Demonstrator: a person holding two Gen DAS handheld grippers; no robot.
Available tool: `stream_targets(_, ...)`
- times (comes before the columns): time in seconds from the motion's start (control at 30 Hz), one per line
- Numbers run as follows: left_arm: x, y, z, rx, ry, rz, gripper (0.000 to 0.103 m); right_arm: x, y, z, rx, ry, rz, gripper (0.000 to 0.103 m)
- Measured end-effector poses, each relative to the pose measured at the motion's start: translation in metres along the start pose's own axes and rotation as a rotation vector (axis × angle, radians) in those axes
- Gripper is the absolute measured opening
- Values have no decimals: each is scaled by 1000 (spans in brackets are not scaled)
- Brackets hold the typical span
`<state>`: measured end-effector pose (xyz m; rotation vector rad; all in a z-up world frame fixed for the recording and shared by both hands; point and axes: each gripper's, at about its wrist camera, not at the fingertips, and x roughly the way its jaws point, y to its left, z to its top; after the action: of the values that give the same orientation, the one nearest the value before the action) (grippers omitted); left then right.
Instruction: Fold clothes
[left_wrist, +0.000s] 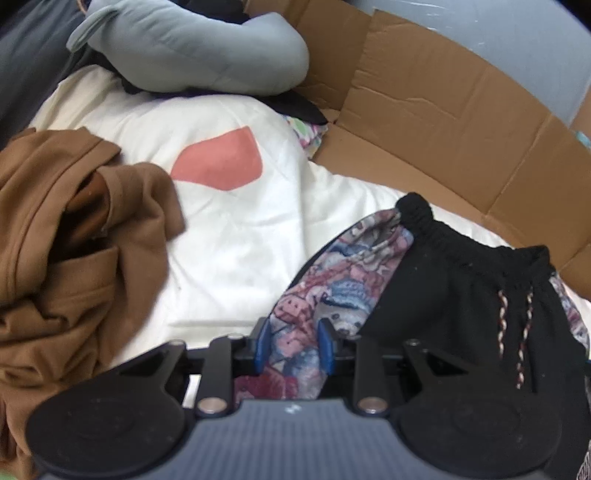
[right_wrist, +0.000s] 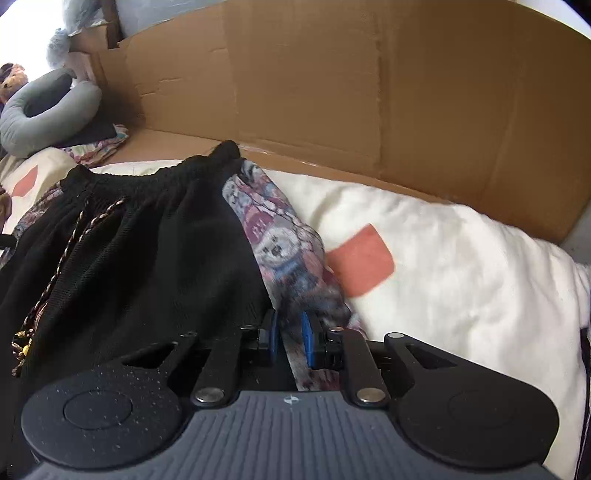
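A pair of black shorts (left_wrist: 454, 302) with patterned side panels and a braided drawstring lies on a white bedspread (left_wrist: 229, 240). My left gripper (left_wrist: 294, 345) is shut on the patterned left edge of the shorts. In the right wrist view the same shorts (right_wrist: 147, 251) fill the left half. My right gripper (right_wrist: 291, 338) is shut on the patterned right edge of the shorts. The waistband points away from both cameras.
A crumpled brown garment (left_wrist: 74, 258) lies left of the shorts. A grey neck pillow (left_wrist: 192, 48) sits at the far end on dark clothes. Flattened cardboard (right_wrist: 369, 110) stands along the far side. The bedspread has salmon patches (right_wrist: 360, 260).
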<state>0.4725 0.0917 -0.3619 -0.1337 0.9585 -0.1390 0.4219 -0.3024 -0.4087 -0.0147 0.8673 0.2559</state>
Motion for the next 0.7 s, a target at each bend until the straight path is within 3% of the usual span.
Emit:
stream_targets(0.37, 14, -3, 22, 41, -37, 32, 30, 33, 14, 32, -5, -23, 27, 16)
stream_targets(0.5, 7, -11, 28, 41, -69, -5, 30, 45, 20, 44, -16, -19, 26, 16)
stream_targets(0.7, 6, -39, 29, 132, -64, -76, 30, 56, 24, 56, -23, -11, 35, 16)
